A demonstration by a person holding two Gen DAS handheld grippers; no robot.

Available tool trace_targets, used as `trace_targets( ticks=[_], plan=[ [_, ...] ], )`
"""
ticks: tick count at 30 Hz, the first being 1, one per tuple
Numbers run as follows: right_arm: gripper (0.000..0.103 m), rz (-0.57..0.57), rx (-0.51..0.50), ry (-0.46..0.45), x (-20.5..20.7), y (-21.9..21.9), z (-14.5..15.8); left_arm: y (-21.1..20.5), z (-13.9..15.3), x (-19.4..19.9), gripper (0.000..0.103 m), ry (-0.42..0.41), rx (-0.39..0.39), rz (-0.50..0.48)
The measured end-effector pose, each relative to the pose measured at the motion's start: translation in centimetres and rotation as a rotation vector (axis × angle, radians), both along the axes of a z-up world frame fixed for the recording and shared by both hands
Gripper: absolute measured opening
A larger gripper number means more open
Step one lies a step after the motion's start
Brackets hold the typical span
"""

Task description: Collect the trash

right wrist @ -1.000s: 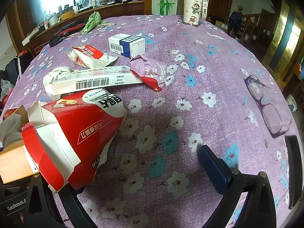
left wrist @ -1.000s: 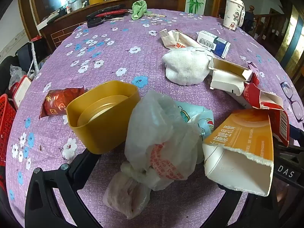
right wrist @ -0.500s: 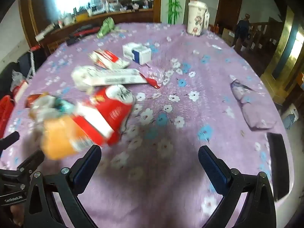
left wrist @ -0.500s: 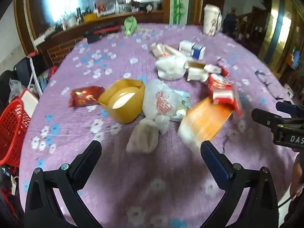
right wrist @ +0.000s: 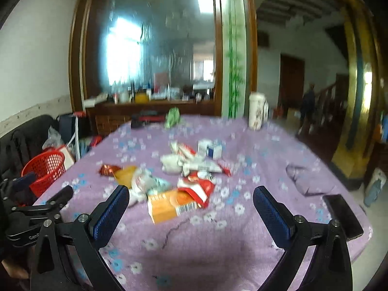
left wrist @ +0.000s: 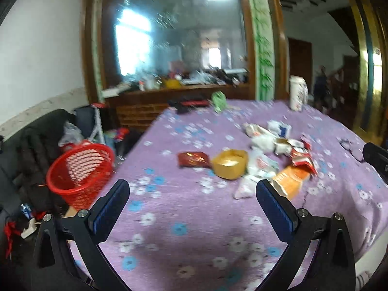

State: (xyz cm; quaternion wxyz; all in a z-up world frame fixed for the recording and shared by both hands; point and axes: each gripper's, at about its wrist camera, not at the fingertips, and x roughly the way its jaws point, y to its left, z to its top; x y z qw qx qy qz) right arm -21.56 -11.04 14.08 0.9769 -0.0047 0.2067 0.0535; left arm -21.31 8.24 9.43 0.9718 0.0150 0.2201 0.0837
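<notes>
A pile of trash lies mid-table on the purple flowered cloth (left wrist: 184,218): an orange carton (left wrist: 289,179), a red-and-white carton (left wrist: 302,158), a white plastic bag (left wrist: 260,165), a yellow tub (left wrist: 230,163) and a red wrapper (left wrist: 192,158). The orange carton (right wrist: 169,205) and red carton (right wrist: 198,186) also show in the right wrist view. My left gripper (left wrist: 192,208) is open and empty, well short of the pile. My right gripper (right wrist: 190,208) is open and empty, also pulled back. A red mesh basket (left wrist: 81,169) stands beside the table at the left.
A white tumbler (right wrist: 257,114), a green cloth (right wrist: 172,117) and a blue-white box (right wrist: 211,148) sit farther back. Glasses (left wrist: 351,148) and a dark phone (right wrist: 343,215) lie at the right. A sideboard stands behind the table.
Both grippers have pulled back and up from the pile, so the trash looks far and small. The orange and red cartons, close to the fingers a second ago, lie on the cloth.
</notes>
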Motion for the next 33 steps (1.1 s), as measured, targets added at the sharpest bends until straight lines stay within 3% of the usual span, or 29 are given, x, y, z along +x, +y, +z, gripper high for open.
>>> trace_targets(
  ticks=[7, 17, 22, 33],
  plan=[
    [0.103, 0.060, 0.002, 0.081, 0.1, 1.5, -1.1, 0.5, -0.7, -0.8, 0.103, 0.000, -0.017, 0.020],
    [0.103, 0.011, 0.018, 0.094, 0.6, 0.3, -1.7, 0.2, -1.2, -0.3, 0.103, 0.022, -0.014, 0.015],
    [0.103, -0.004, -0.005, 0.062, 0.1, 0.4, -1.2, 0.0, -0.9, -0.7, 0.103, -0.007, -0.014, 0.007],
    [0.103, 0.011, -0.013, 0.094, 0.8, 0.9, -1.8, -0.4, -1.7, 0.1, 0.103, 0.039, -0.004, -0.008]
  ],
)
